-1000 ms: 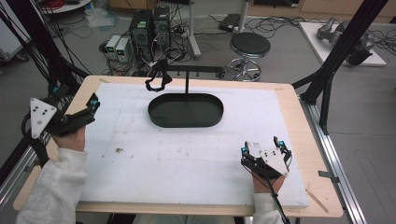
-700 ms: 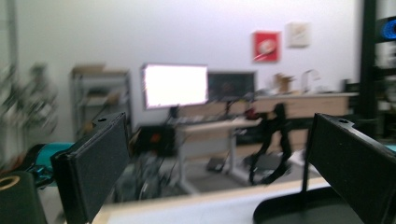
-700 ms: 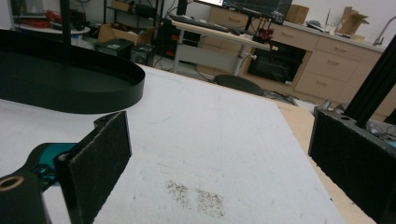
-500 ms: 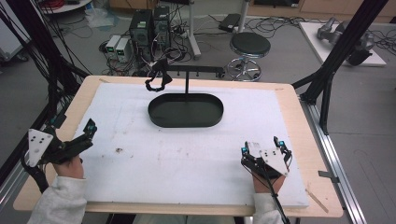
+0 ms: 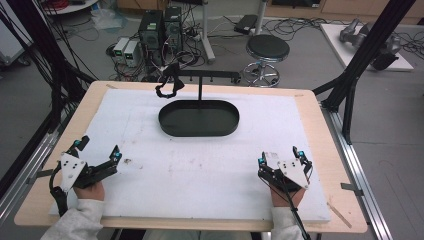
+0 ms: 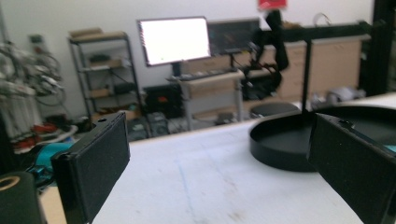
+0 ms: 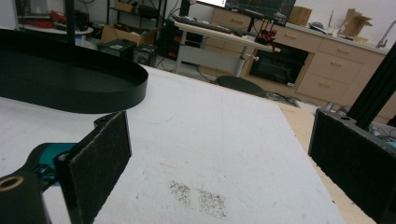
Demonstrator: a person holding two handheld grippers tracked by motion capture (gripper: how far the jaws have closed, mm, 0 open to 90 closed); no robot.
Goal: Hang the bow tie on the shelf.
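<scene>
Overhead, a wooden table (image 5: 320, 107) covered by a white foam sheet (image 5: 210, 165) is seen from the person's side. Toward the far middle of the sheet stands a black oval tray (image 5: 198, 119) with a thin upright post and crossbar (image 5: 207, 75) rising from its far edge; a black looped item (image 5: 167, 86), too small to identify, hangs from the bar's left end, kept off the surface by the bar. The left claw (image 5: 97, 150) is held low at the near-left corner of the sheet, its jaws spread wide with nothing between them, angled toward the tray. In the left gripper view the tray (image 6: 280, 140) shows ahead, between the parted jaws. The right claw (image 5: 277, 159) rests at the near-right, likewise wide open and empty, well apart from the tray (image 7: 70, 79). Both claws appear parked at the near edge as a ready stance, leaving the middle of the sheet free. A faint dark smudge (image 5: 129, 161) lies just beside the left claw.
</scene>
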